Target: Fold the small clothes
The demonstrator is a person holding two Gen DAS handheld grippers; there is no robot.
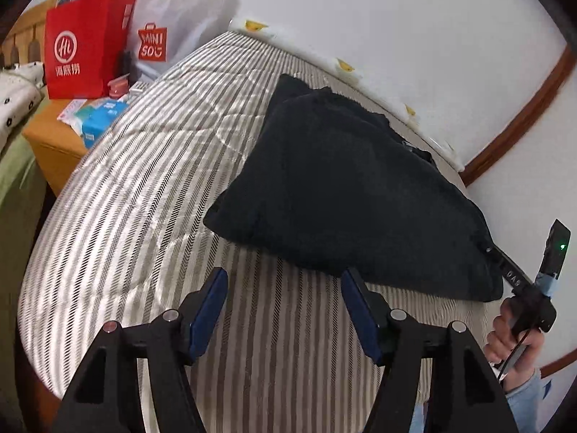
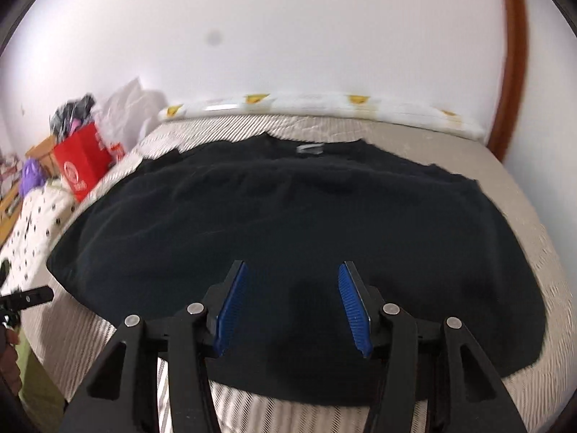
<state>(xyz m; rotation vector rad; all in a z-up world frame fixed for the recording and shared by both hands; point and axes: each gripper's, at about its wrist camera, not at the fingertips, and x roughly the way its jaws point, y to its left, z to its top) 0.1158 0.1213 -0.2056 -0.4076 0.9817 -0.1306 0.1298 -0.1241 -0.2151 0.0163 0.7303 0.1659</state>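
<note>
Over the striped bed, both grippers' fingers gape; black garment's folds stay indistinct.

I see my left gripper spread wide over the striped bedcover, empty. The black garment lies just beyond it. A red bag stands far beyond the garment, and my right hand is just beside its near corner.
</note>
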